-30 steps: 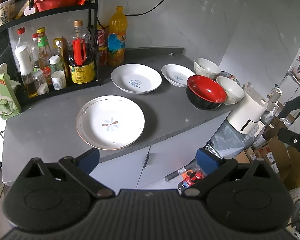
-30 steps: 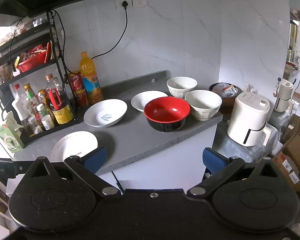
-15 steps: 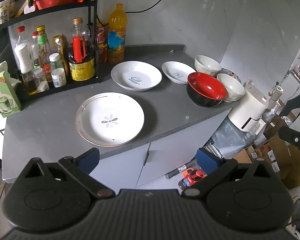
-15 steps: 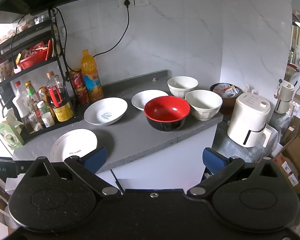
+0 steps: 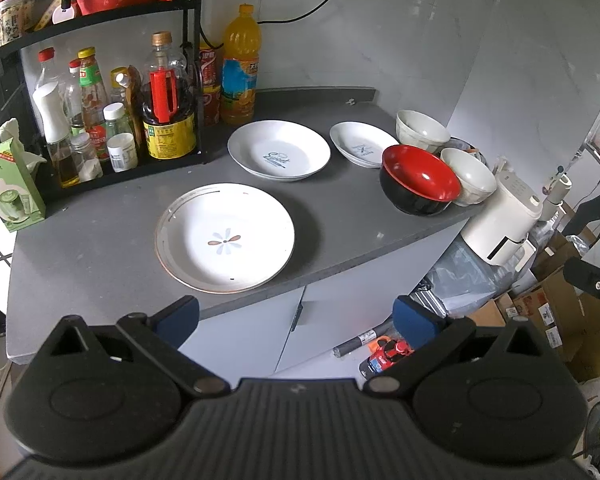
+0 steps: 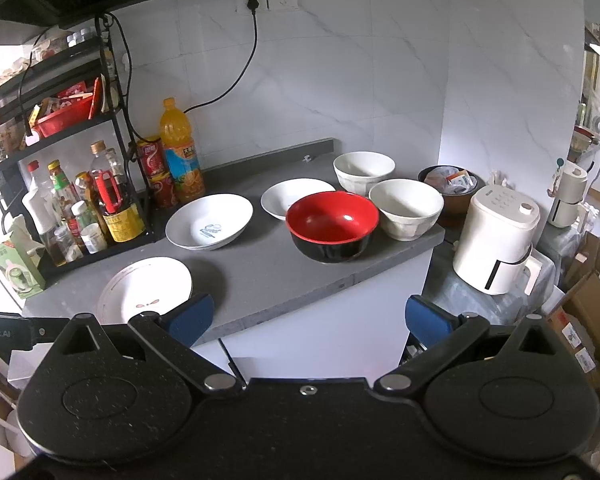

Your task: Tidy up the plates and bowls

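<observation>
On the grey counter (image 5: 340,220) lie a flower-patterned plate (image 5: 225,238) near the front, a white plate with blue lettering (image 5: 279,155) behind it, and a smaller white plate (image 5: 362,149) to the right. A red-and-black bowl (image 6: 333,225) sits by two white bowls (image 6: 406,209) (image 6: 363,172). My left gripper (image 5: 296,320) hangs open in front of the counter edge, holding nothing. My right gripper (image 6: 308,320) is open too, short of the counter below the red bowl.
A black rack (image 5: 100,120) with sauce bottles stands at the counter's back left, with an orange drink bottle (image 5: 240,66) and cans beside it. A green carton (image 5: 10,186) sits far left. A white appliance (image 6: 498,238) and cardboard boxes (image 6: 588,308) stand right of the counter.
Both grippers have drifted slightly; the counter scene has shifted a little in each view. Nothing on the counter has moved, and both grippers stay open.
</observation>
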`<action>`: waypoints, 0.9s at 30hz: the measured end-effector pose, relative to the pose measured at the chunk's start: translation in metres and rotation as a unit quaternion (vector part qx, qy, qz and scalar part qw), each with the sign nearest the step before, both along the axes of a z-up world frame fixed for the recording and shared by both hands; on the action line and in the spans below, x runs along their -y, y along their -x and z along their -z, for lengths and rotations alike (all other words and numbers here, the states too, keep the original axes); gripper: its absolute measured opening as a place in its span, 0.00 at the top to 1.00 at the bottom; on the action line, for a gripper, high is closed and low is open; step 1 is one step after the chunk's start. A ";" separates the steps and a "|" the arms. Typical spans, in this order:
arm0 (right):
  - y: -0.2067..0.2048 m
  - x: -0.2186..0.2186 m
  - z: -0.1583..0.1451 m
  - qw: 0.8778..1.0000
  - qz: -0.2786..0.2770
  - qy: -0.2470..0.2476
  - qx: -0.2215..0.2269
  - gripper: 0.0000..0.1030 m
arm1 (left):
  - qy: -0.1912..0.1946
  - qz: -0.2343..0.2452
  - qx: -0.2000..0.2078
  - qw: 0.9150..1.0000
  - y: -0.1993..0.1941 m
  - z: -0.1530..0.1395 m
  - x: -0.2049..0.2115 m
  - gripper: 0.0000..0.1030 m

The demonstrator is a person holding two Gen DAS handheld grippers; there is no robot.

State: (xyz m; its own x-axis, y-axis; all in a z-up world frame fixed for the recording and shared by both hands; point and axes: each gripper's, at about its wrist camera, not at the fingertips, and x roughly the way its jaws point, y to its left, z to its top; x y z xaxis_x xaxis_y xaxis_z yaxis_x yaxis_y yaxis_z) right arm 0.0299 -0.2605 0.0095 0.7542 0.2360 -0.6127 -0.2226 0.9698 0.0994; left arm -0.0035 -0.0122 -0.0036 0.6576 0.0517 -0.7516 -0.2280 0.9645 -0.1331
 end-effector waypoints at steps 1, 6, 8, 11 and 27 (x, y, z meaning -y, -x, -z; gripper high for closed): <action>0.000 0.001 0.000 1.000 0.000 0.000 0.000 0.00 | 0.000 0.001 0.000 1.000 0.000 0.000 0.000 0.01; 0.000 0.003 0.000 1.000 0.004 -0.001 -0.002 0.00 | 0.002 0.002 -0.002 1.000 -0.002 0.001 0.001 0.01; -0.001 0.005 0.000 1.000 0.006 -0.001 -0.003 0.00 | 0.008 0.002 -0.003 1.000 -0.003 0.000 0.001 0.01; -0.003 0.007 0.001 1.000 0.009 -0.005 -0.009 0.00 | 0.012 0.002 -0.006 1.000 -0.006 0.000 0.002 0.01; -0.017 0.021 0.007 0.999 0.020 -0.001 -0.026 0.00 | 0.000 0.004 -0.025 1.000 -0.026 -0.002 0.013 0.01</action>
State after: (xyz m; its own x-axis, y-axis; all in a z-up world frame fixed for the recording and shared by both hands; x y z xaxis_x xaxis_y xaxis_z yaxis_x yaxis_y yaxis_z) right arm 0.0466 -0.2815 0.0025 0.7306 0.2081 -0.6503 -0.1789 0.9775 0.1119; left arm 0.0221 -0.0257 -0.0015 0.6198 0.0464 -0.7834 -0.2269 0.9662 -0.1223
